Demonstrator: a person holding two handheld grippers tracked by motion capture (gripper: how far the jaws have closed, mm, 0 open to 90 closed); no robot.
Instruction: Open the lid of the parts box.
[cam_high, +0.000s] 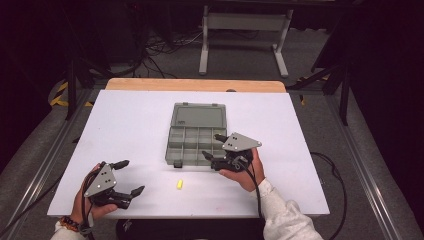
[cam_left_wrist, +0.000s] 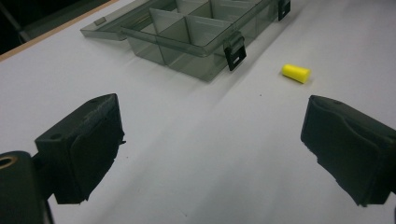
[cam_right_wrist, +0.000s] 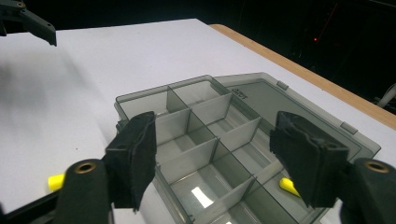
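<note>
A grey see-through compartment box (cam_high: 176, 143) lies open in the middle of the white table, its lid (cam_high: 198, 115) flat behind it. My right gripper (cam_high: 211, 145) hovers over the box's front right compartments, open, with nothing between the pads (cam_right_wrist: 217, 149). A yellow earplug (cam_right_wrist: 288, 185) lies in a compartment below, partly hidden by the right jaw. A second yellow earplug (cam_high: 179, 184) rests on the table in front of the box (cam_left_wrist: 296, 73). My left gripper (cam_high: 132, 176) sits near the front left edge, open and empty (cam_left_wrist: 210, 144), pointing toward the box (cam_left_wrist: 196, 32).
The white table sheet (cam_high: 125, 115) ends at a wooden strip (cam_high: 195, 84) at the back. Beyond it are a dark floor, cables and a white stand (cam_high: 245, 30). Black latches (cam_left_wrist: 235, 51) stick out from the box's front wall.
</note>
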